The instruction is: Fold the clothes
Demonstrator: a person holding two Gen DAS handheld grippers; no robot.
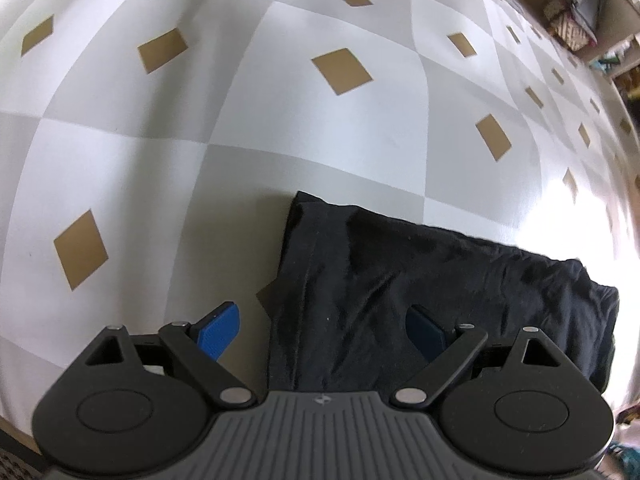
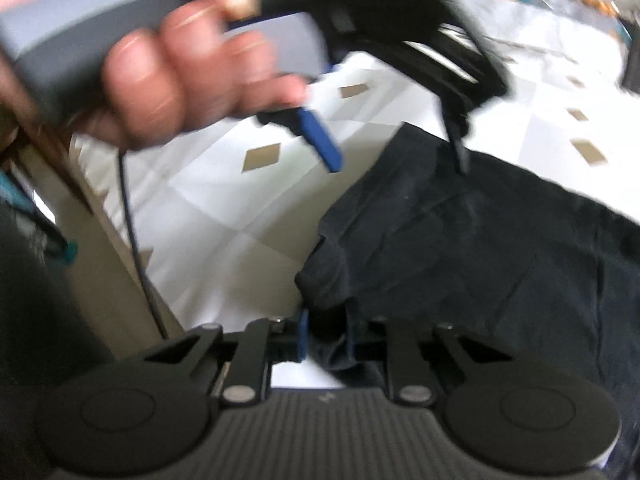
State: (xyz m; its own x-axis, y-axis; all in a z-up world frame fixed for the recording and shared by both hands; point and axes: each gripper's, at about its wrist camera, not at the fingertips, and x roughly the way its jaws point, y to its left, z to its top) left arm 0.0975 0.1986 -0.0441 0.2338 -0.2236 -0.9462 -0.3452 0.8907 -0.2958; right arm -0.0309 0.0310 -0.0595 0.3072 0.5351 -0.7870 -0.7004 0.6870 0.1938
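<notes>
Your right gripper (image 2: 326, 336) is clamped on a corner of the black garment (image 2: 480, 248); your left gripper (image 1: 320, 330) hangs wide apart over its edge, one finger each side

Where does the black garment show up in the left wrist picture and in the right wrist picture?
Left wrist view: the black garment fills the lower middle and right, lying under the open left tongs.
Right wrist view: it fills the right half, with a corner pinched in the right tongs at bottom centre.
Shared landmark: the checked cloth with tan diamonds beneath the garment.
</notes>
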